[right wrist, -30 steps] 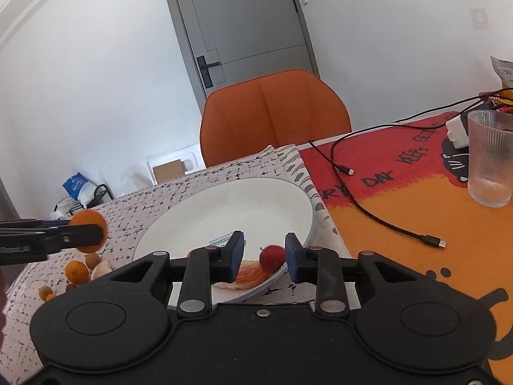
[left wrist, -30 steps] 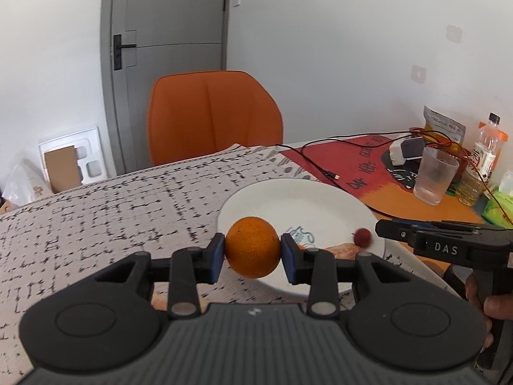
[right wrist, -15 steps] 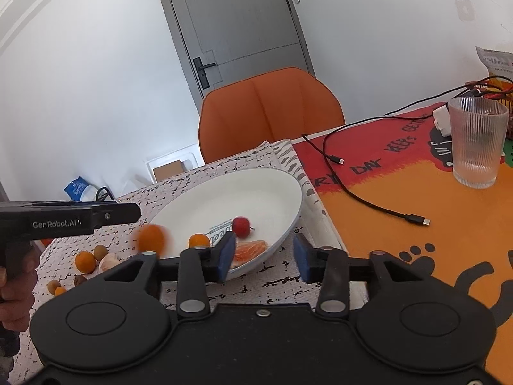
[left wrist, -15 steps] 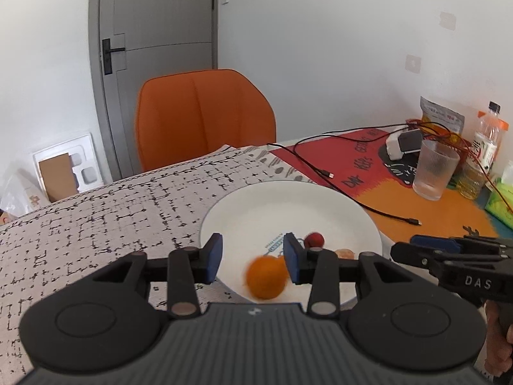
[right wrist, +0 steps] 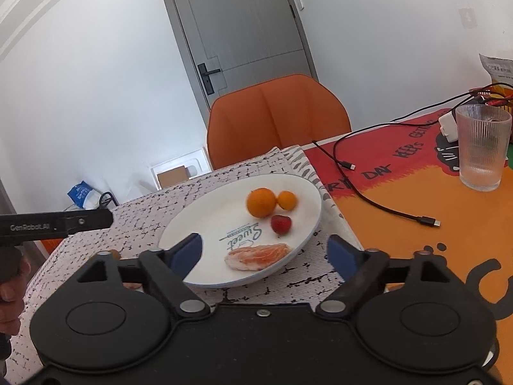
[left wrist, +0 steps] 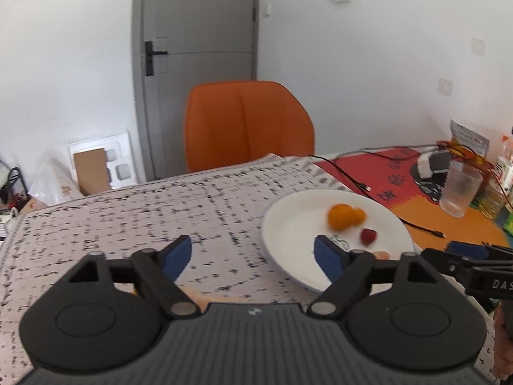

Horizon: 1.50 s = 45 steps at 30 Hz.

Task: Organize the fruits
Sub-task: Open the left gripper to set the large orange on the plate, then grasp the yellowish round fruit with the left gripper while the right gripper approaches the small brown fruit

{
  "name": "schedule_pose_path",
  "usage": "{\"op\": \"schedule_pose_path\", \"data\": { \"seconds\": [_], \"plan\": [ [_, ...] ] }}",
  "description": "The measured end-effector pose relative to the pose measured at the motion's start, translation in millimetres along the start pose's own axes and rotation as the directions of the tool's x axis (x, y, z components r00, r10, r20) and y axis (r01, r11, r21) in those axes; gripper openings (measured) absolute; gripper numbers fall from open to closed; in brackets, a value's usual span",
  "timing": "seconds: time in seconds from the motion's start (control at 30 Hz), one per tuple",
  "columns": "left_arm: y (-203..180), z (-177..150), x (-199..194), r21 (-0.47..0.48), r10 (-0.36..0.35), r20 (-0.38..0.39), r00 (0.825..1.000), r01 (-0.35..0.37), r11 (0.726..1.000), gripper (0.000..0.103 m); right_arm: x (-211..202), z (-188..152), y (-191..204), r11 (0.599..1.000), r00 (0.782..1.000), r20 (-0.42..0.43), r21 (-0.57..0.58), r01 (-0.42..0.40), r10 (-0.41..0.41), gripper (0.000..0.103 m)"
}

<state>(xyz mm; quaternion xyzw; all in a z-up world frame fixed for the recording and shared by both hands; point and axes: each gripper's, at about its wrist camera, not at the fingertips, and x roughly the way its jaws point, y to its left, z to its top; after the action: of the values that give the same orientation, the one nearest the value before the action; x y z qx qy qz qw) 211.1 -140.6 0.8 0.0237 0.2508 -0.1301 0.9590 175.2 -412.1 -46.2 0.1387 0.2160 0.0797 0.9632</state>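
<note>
A white plate [right wrist: 198,211] on the patterned cloth holds a large orange [right wrist: 261,202], a small orange [right wrist: 286,200], a red berry [right wrist: 281,224] and a pink grapefruit slice [right wrist: 258,256]. The plate [left wrist: 288,240] also shows in the left wrist view, with the oranges [left wrist: 344,216] blurred together and the berry [left wrist: 368,235]. My left gripper [left wrist: 253,255] is open and empty, above the cloth left of the plate. My right gripper [right wrist: 264,252] is open and empty, above the plate's near edge. The left gripper's tip [right wrist: 80,221] shows at the far left.
An orange chair [right wrist: 275,118] stands behind the table. A ribbed glass [right wrist: 481,150] and a black cable [right wrist: 384,205] lie on the red-orange mat at right. A bottle and a snack bag [left wrist: 471,141] crowd the far right corner. A small fruit [right wrist: 112,252] shows left of the plate.
My left gripper let go of the large orange, which came to rest on the plate beside the small one, then swung left. My right gripper released the berry, opened wide and pulled back.
</note>
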Motion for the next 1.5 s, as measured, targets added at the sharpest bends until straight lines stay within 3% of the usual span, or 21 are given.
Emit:
{"op": "schedule_pose_path", "data": {
  "seconds": [0.17, 0.43, 0.9, 1.5],
  "plan": [
    [16.2, -2.0, -15.0, -0.019, 0.026, 0.014, 1.000, -0.026, 0.999, 0.091, -1.4, -1.1, 10.6, 1.000, 1.000, -0.001, 0.000, -0.021, 0.021, 0.103],
    [37.0, -8.5, -36.3, -0.058, 0.073, 0.023, 0.997, -0.071, 0.996, 0.094, -2.7, -2.1, 27.1, 0.998, 0.998, -0.022, 0.023, -0.051, 0.051, 0.103],
    [67.3, -22.0, -61.2, -0.109, 0.107, 0.037, 0.994, -0.103, 0.989, 0.095, -0.1, -7.1, 60.6, 0.997, 0.996, -0.049, -0.034, -0.072, 0.070, 0.103],
    [114.9, -48.7, -71.2, -0.229, 0.151, -0.009, 0.989, -0.149, 0.962, 0.092, 13.9, -15.2, 102.0, 0.988, 0.989, -0.094, -0.093, -0.127, 0.118, 0.103]
  ]
}}
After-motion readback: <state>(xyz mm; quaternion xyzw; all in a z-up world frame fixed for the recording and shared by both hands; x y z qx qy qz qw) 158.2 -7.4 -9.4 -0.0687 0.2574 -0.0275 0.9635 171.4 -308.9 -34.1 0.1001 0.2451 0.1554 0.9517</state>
